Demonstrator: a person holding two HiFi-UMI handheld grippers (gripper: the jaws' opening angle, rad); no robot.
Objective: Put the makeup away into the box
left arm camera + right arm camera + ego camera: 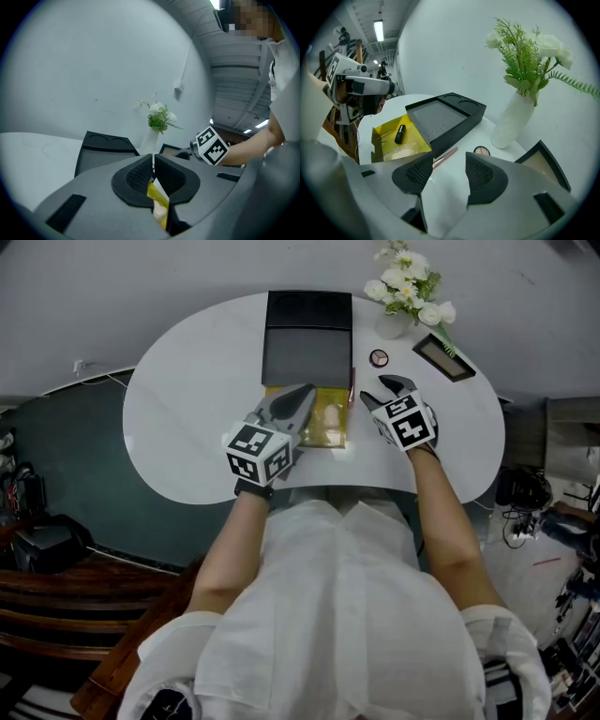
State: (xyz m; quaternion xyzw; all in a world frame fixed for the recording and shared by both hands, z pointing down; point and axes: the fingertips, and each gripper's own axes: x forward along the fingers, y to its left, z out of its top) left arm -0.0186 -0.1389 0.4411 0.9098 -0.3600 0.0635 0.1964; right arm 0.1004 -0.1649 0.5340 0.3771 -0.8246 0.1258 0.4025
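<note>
Yellow box (383,136) holds one black tube (399,134); left hand-held gripper (153,164) clamps its wall, right hand-held gripper (449,174) gapes empty near one pink brush (446,156) and one compact (481,151).

Reaches forward with both bare arms from short white sleeves, the left forearm (228,545) angled inward, the right forearm (446,521) running almost straight ahead. Holds the left gripper (302,401) with jaws pressed together on the thin edge of the yellow box (157,198), marker cube toward the body. Holds the right gripper (380,392) near it, about level, jaws spread apart with nothing between them, tips aimed away from the body.
</note>
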